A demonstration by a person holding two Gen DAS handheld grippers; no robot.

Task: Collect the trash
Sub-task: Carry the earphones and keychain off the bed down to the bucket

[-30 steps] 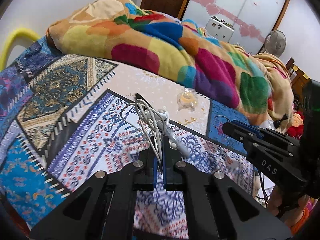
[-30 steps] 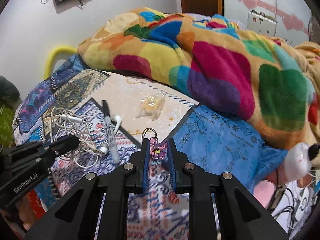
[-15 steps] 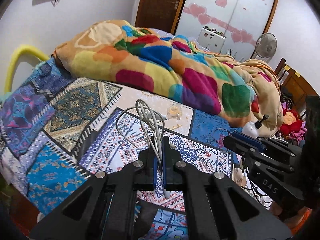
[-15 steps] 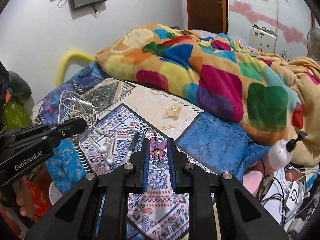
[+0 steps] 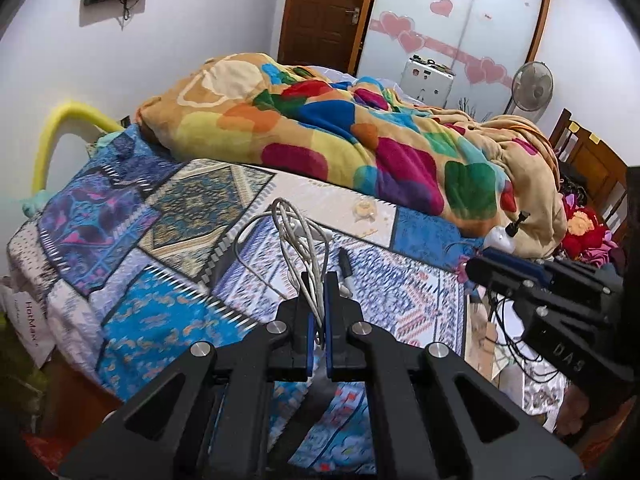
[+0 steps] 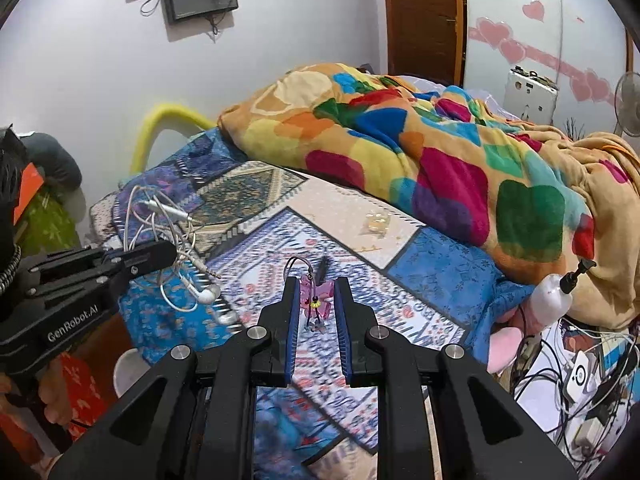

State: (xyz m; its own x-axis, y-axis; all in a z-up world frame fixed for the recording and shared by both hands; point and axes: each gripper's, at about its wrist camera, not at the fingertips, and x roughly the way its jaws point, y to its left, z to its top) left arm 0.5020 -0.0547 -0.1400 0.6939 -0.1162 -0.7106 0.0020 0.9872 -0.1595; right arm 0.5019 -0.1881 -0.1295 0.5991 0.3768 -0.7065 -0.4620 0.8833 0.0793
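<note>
1. The tangled white earphones (image 5: 298,240) look light, limp and springy. A bunch of strands is the sound place to pinch, since a single wire could slide out. That is where they are taken: several loops run down between the narrow-set jaws of the left gripper (image 5: 317,280), which holds them clear of the bed.
2. In the right wrist view the same earphones (image 6: 176,240) hang over that gripper's tip, buds and plug dangling below, likely to swing and snag.
3. The pink keychain charm (image 6: 316,296) seems small, stiff and light, perhaps brittle plastic. It sits between the fingers of the right gripper (image 6: 316,292), whose jaws are closed to its width, its wire loop poking out past the tips.
4. A black marker (image 5: 345,264) lies on the patterned bedspread (image 5: 168,208) just beyond the left jaws, untouched.
5. A crumpled clear wrapper (image 5: 364,210) lies farther up on the pale patch, near the edge of the colourful blanket (image 5: 340,132), well apart from both grippers; it would crush easily.
</note>
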